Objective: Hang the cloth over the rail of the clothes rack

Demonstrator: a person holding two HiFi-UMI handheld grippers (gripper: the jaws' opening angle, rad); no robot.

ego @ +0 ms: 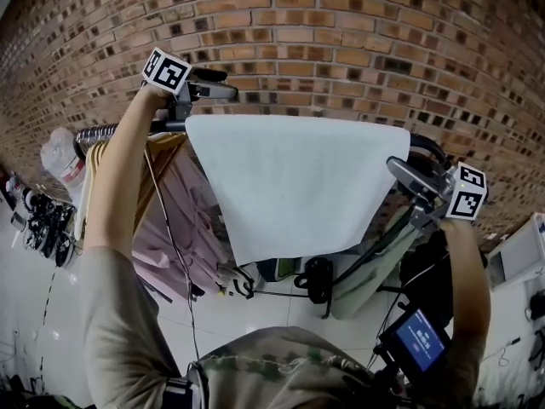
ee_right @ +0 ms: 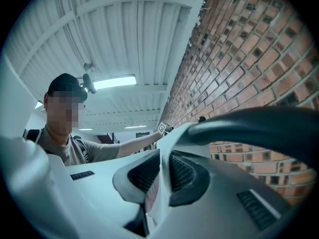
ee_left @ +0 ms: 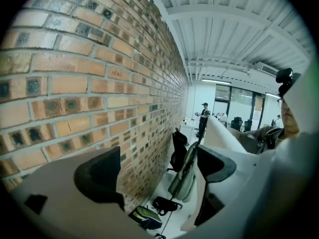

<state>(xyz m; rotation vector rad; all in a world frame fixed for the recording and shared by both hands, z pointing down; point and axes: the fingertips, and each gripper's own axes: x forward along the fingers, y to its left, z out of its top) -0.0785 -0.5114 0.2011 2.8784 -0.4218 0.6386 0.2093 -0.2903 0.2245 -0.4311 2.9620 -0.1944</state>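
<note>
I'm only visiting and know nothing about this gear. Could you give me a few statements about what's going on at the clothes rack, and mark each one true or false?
1. The white cloth is draped over the rail. True.
2. The right gripper pinches an edge of the cloth. True.
3. The left gripper is clamped shut on the cloth. False: its jaws stand apart, with nothing pressed between them.
4. The wall behind the rack is plain white plaster. False: it is a brick wall.
5. Other clothes hang on the rack beside the cloth. True: pink garments hang to its left in the head view.
</note>
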